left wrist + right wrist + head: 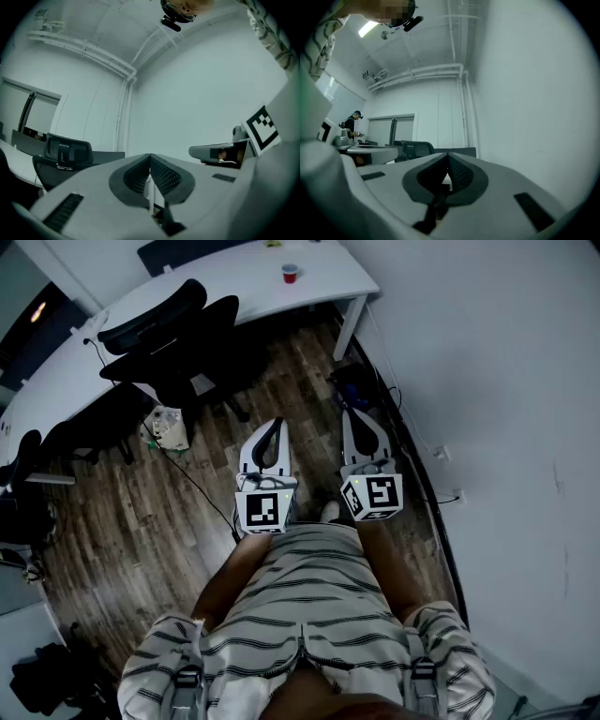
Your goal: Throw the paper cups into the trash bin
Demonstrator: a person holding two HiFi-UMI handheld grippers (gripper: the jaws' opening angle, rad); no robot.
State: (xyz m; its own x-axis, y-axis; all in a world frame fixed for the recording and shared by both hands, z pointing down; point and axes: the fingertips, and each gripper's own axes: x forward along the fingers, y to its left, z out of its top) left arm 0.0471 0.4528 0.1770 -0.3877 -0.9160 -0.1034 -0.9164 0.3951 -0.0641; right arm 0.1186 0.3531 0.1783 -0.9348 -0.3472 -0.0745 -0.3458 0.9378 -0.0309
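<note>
Over open floor (pixel 141 521) beside the wall (pixel 497 381), left tongs (pixel 275 423) and right tongs (pixel 349 413) are clenched, empty.

left gripper (pixel 277 426): jaws together, empty, pointing forward about level | right gripper (pixel 351 416): jaws together, empty, level | both side by side, apart, bare forearms (pixel 228 579) behind them
</note>
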